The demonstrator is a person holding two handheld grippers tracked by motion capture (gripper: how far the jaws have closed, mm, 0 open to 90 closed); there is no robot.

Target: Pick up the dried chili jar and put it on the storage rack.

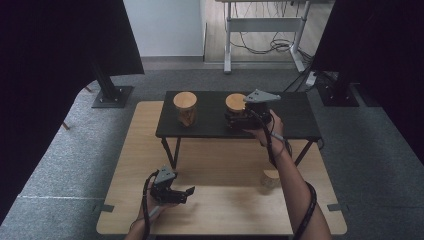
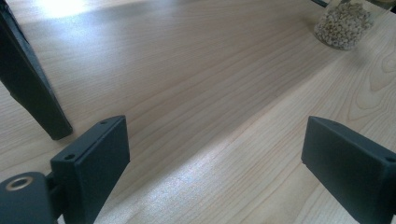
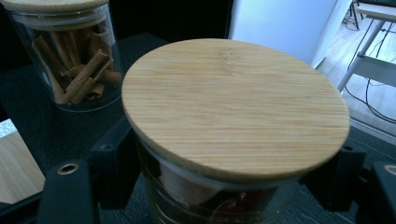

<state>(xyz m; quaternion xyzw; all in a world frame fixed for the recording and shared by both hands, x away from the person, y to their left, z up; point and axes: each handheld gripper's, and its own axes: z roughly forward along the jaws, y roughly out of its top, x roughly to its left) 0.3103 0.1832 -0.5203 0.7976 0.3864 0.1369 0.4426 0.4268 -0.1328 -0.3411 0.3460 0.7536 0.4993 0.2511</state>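
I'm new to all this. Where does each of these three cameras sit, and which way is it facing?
High view: above the person's side, facing forward and down on the wooden table and black shelf; both forearms and grippers show.
Left gripper view: rides the left gripper, facing across the tabletop; its spread jaws show.
Right gripper view: rides the right gripper, facing the lidded jar between its jaws.
Shared: the cinnamon jar, also in the high view.

On my desk (image 1: 220, 200) stood a small raised shelf (image 1: 210, 127) carrying two lidded jars, one (image 1: 185, 108) left of the other (image 1: 235, 106), while a third jar (image 1: 271, 178) sat below at right.
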